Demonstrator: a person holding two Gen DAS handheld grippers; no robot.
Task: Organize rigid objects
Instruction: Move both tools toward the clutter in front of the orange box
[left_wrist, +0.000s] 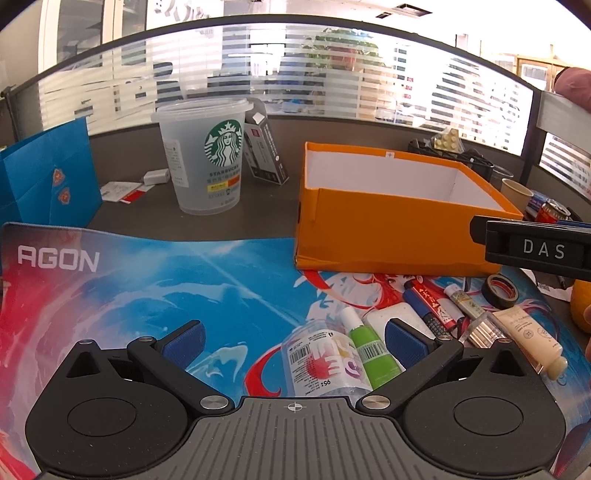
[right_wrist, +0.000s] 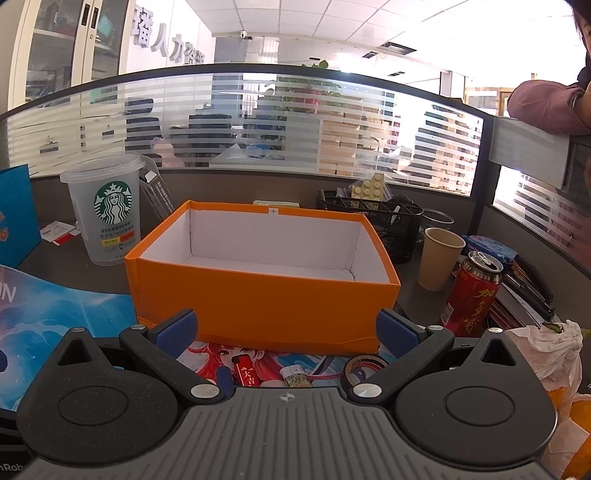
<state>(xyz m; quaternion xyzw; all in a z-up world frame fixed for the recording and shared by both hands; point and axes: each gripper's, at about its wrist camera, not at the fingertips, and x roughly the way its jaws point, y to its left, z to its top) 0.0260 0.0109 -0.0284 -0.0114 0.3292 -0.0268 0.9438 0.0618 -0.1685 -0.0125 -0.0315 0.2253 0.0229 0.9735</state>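
Both jaws spread, nothing held: left hand-held gripper (left_wrist: 293, 338) over clear bottle (left_wrist: 323, 363) and green tube (left_wrist: 371, 352); right hand-held gripper (right_wrist: 286, 328) faces empty orange box (right_wrist: 264, 295) at 12 o'clock. Risk: items touching, so closing could catch both or skid the bottle.

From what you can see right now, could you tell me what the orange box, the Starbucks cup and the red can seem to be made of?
Orange box: probably cardboard, matte orange outside, white inside; folded seams show at the corners.
Starbucks cup: frosted, translucent plastic with a clear lid; the background shows dimly through.
Red can: likely aluminium, glossy printed wall, bare silvery top with a pull tab.
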